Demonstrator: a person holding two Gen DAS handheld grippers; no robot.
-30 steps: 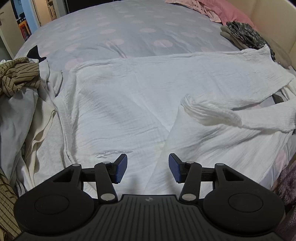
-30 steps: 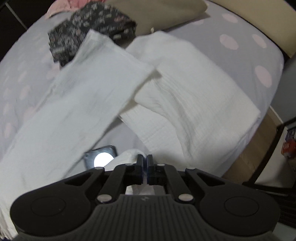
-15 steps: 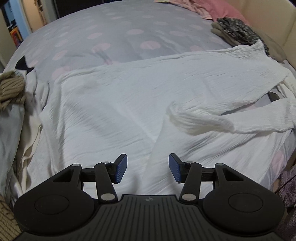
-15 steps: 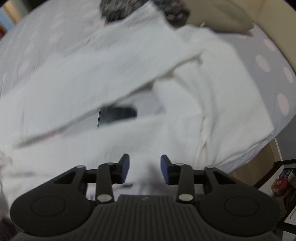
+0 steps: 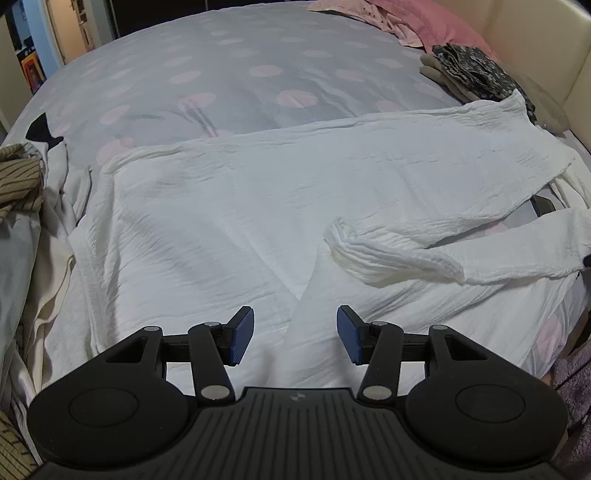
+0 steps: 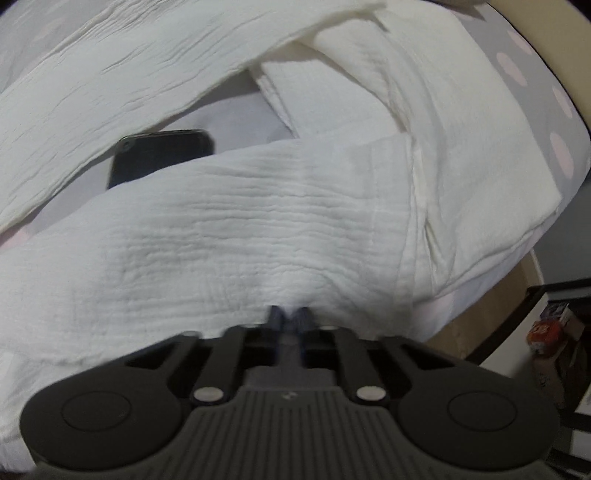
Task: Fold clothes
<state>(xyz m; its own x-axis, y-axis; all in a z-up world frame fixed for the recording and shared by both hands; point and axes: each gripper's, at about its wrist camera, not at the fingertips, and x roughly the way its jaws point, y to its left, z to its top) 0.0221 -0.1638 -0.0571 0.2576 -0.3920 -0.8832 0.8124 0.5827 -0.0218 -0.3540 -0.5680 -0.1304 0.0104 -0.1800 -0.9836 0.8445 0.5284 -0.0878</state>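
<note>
Left tool (image 5: pixel 294 335) released, jaws wide apart, hovering over white garment (image 5: pixel 229 221) spread on dotted bed (image 5: pixel 221 74); sleeve (image 5: pixel 424 251) folded across. Right tool (image 6: pixel 290 317) clenched on garment (image 6: pixel 221 229) fabric edge, blurred; dark phone (image 6: pixel 159 155) partly under cloth

— Count of white garments on the bed (image 5: pixel 236 55)?
— One large white garment (image 5: pixel 229 206) spread flat, with two sleeves visible: one long sleeve (image 5: pixel 424 155) lying across the top, one folded sleeve (image 5: pixel 406 254) nearer.
— Other clothing?
— One dark patterned garment (image 5: pixel 476 70) at the far right, on one olive-grey piece (image 5: pixel 439 72). One pink item (image 5: pixel 373 14) at the head. One striped brown garment (image 5: pixel 18 181) at the left edge.
— Non-clothing items?
— One dark phone (image 6: pixel 159 155), partly under the cloth.
— Grippers?
— Two: left gripper (image 5: pixel 295 334), right gripper (image 6: pixel 290 319).
</note>
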